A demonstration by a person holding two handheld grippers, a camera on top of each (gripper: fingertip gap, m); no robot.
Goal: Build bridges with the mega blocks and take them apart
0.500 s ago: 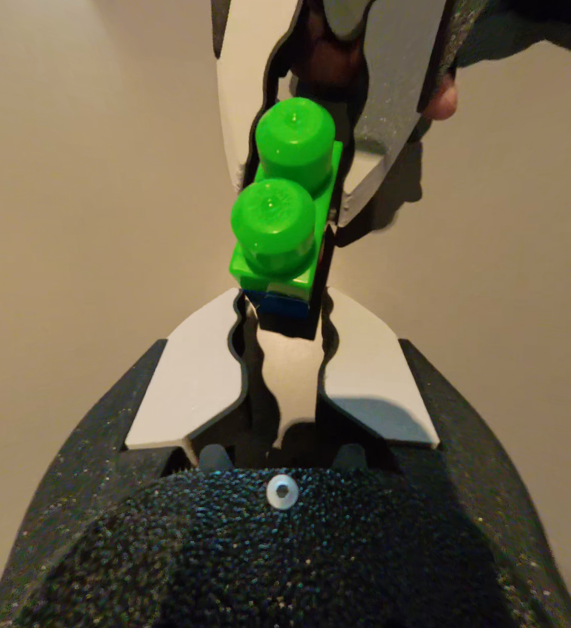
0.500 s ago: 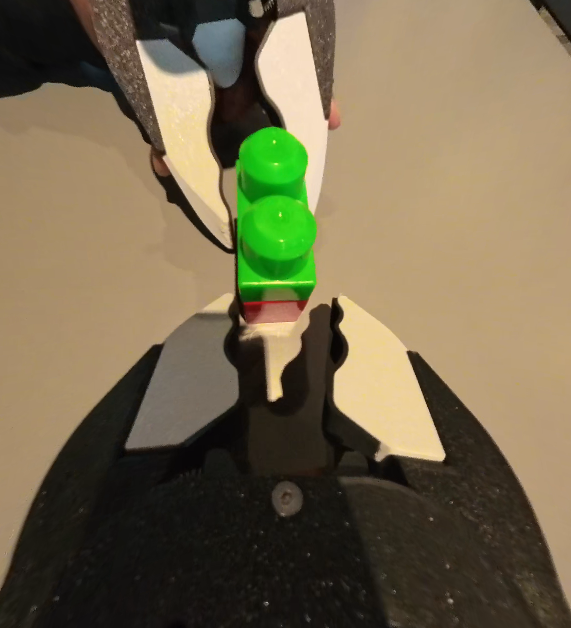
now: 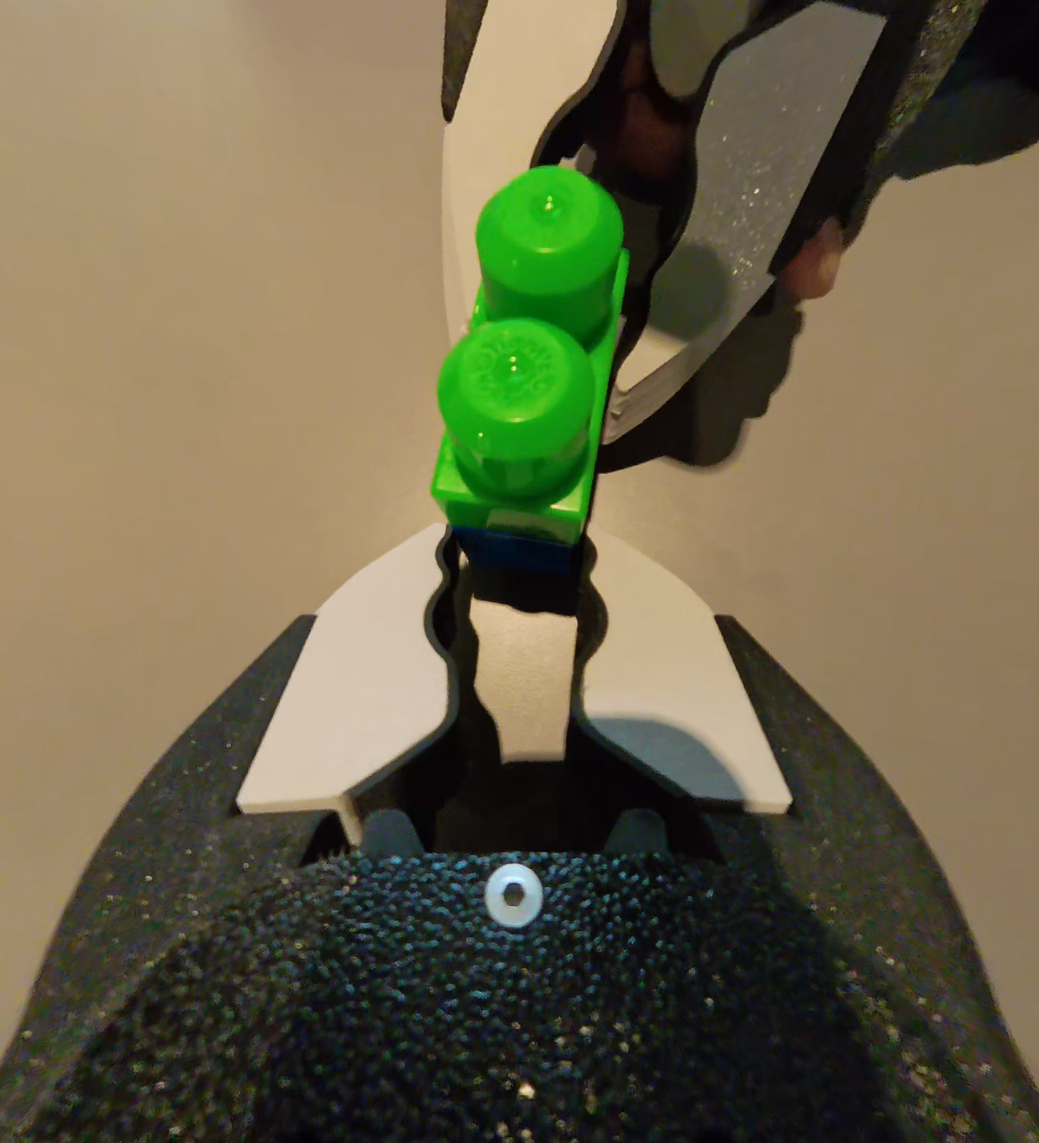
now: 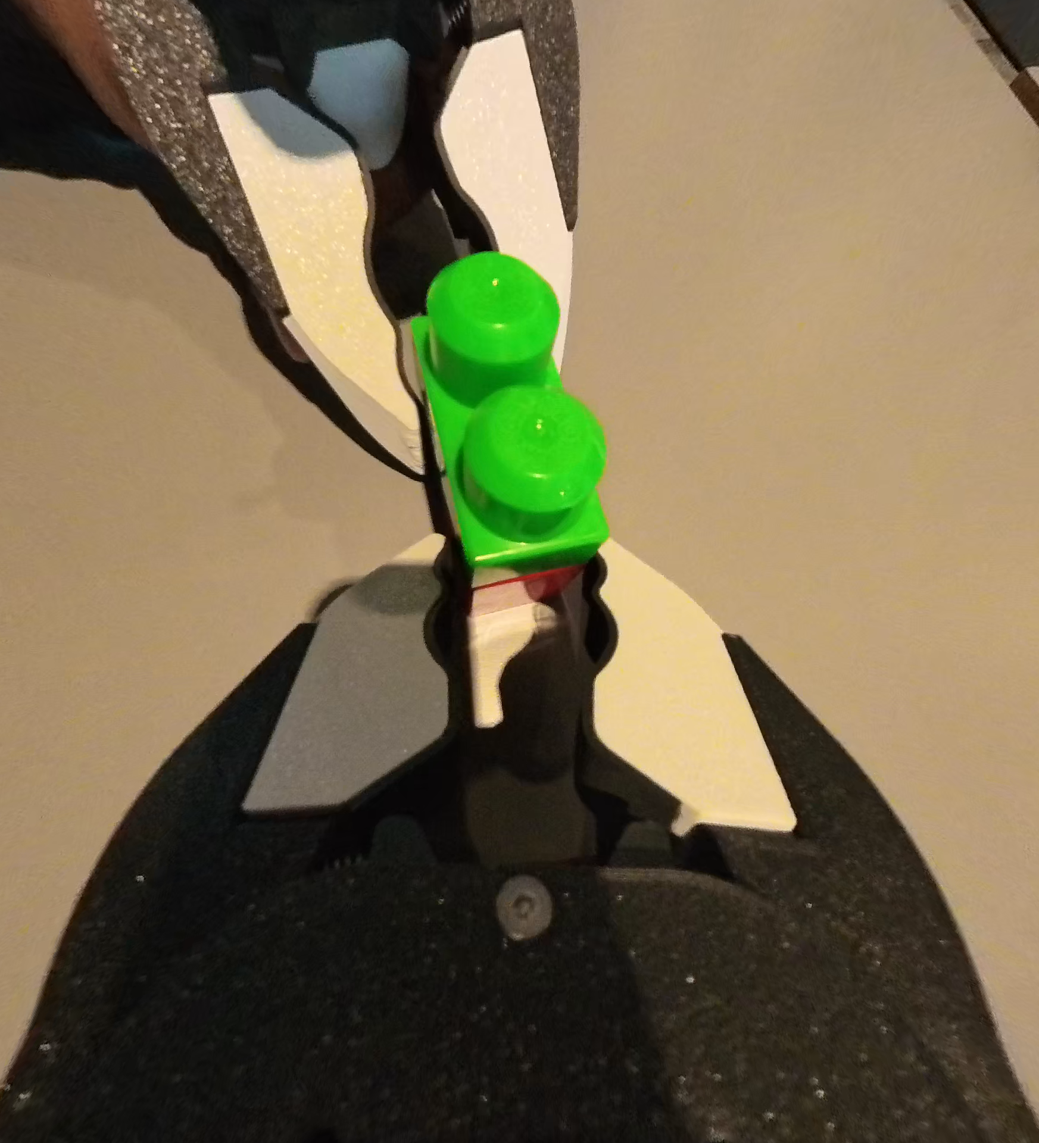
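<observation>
My left gripper (image 3: 520,556) is clamped on the blue plastic leg block (image 3: 513,552) under one end of the bright green two-stud plastic bridge block (image 3: 526,396); my right gripper (image 4: 526,578) pinches the red plastic leg block (image 4: 529,584) under the other end. The little bridge sits between us over the plain beige worktop (image 3: 164,371) — whether it touches, I cannot tell. These blocks look light, rigid and glossy, so I judge flat sides are the best hold — studs would slip.
</observation>
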